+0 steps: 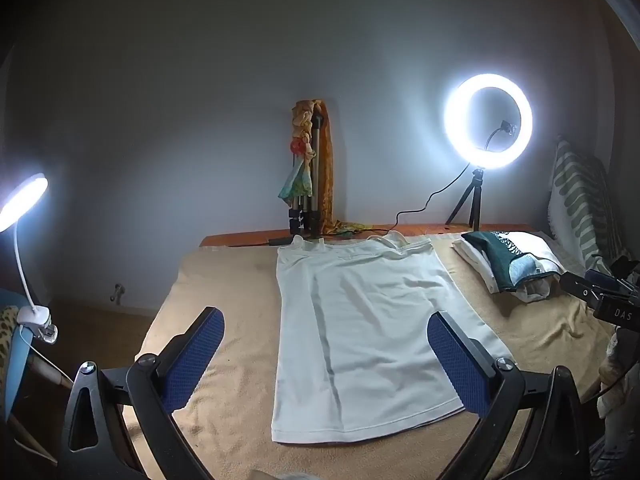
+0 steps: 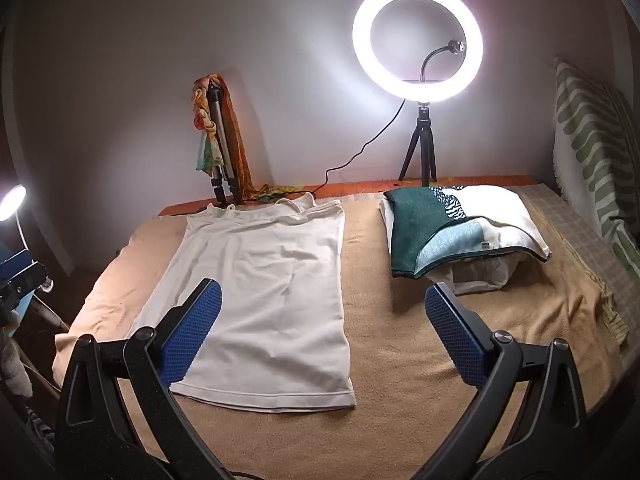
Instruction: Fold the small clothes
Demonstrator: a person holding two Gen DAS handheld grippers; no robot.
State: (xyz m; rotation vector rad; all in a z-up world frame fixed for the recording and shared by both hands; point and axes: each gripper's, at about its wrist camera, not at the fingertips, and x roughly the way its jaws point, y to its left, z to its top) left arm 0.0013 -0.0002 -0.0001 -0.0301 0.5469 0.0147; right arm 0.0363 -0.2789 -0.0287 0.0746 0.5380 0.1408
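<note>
A white camisole top (image 1: 360, 320) lies flat on the tan blanket (image 1: 224, 280), straps toward the wall and hem toward me. It also shows in the right wrist view (image 2: 264, 292). My left gripper (image 1: 326, 322) is open and empty, held above the top's lower half. My right gripper (image 2: 322, 300) is open and empty, above the top's right edge and the blanket (image 2: 400, 360) beside it. The right gripper (image 1: 600, 296) also shows at the right edge of the left wrist view.
A stack of folded clothes (image 2: 460, 232) lies at the back right. A lit ring light on a tripod (image 2: 418, 44) and a folded tripod draped with a scarf (image 2: 220, 140) stand by the wall. A clip lamp (image 1: 24, 200) is at the left. A striped pillow (image 2: 592, 140) leans at the right.
</note>
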